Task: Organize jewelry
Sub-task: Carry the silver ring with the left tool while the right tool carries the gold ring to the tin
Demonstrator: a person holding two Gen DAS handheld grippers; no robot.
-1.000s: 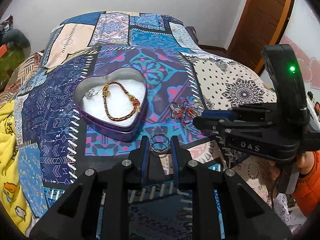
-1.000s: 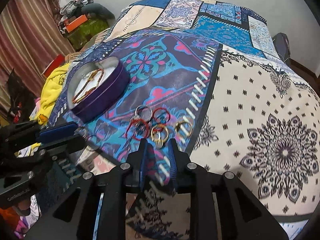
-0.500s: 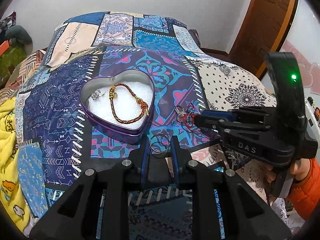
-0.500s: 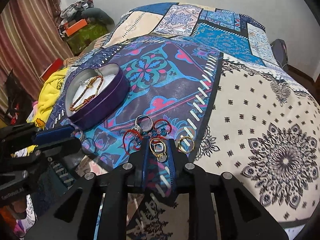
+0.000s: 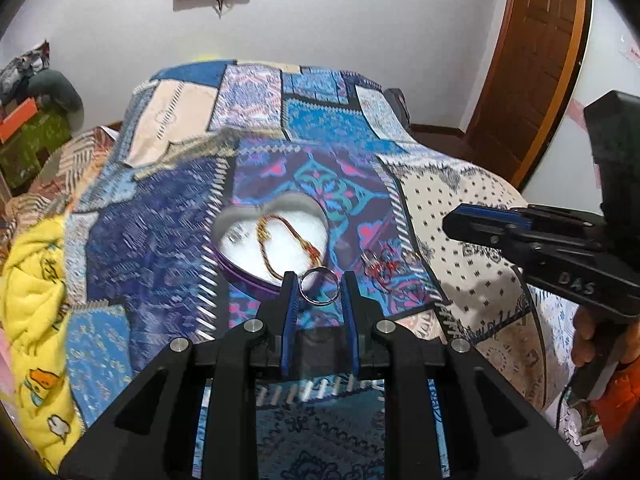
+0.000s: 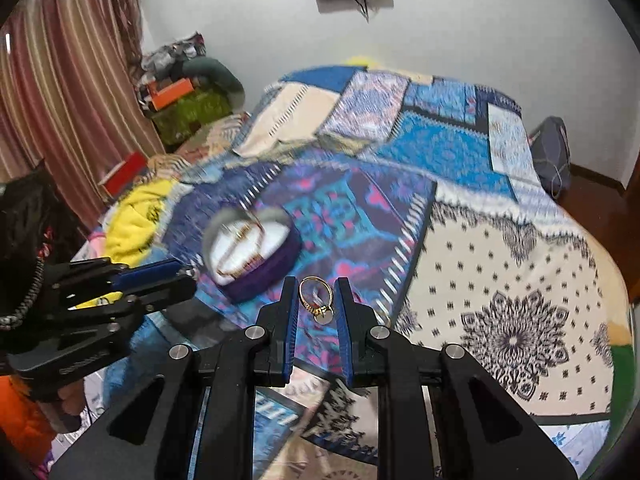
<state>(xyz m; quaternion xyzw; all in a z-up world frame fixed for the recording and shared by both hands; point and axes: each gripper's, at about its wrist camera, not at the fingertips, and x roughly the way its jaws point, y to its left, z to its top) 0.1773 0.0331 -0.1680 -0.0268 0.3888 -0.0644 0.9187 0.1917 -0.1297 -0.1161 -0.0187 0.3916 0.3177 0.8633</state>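
Observation:
A purple heart-shaped tin point(image 5: 244, 276) with white lining holds a braided gold-and-red bracelet point(image 5: 292, 236); the tin also shows in the right wrist view point(image 6: 264, 280). My left gripper point(image 5: 319, 288) is shut on a silver ring point(image 5: 320, 287), held above the bedspread just in front of the tin. My right gripper point(image 6: 316, 298) is shut on a gold ring with a small charm point(image 6: 316, 300), lifted off the bed to the right of the tin. More red and gold rings point(image 5: 386, 266) lie on the bedspread to the right of the tin.
A patchwork bedspread point(image 5: 320, 128) covers the bed. A yellow blanket point(image 5: 32, 288) lies at the left edge. Boxes and clothes point(image 6: 180, 92) are piled by the curtain. A wooden door point(image 5: 532, 60) stands at the right.
Both grippers have risen away from the bed. My right gripper closed on the gold ring from the pile and lifted it. My left gripper still holds the silver ring.

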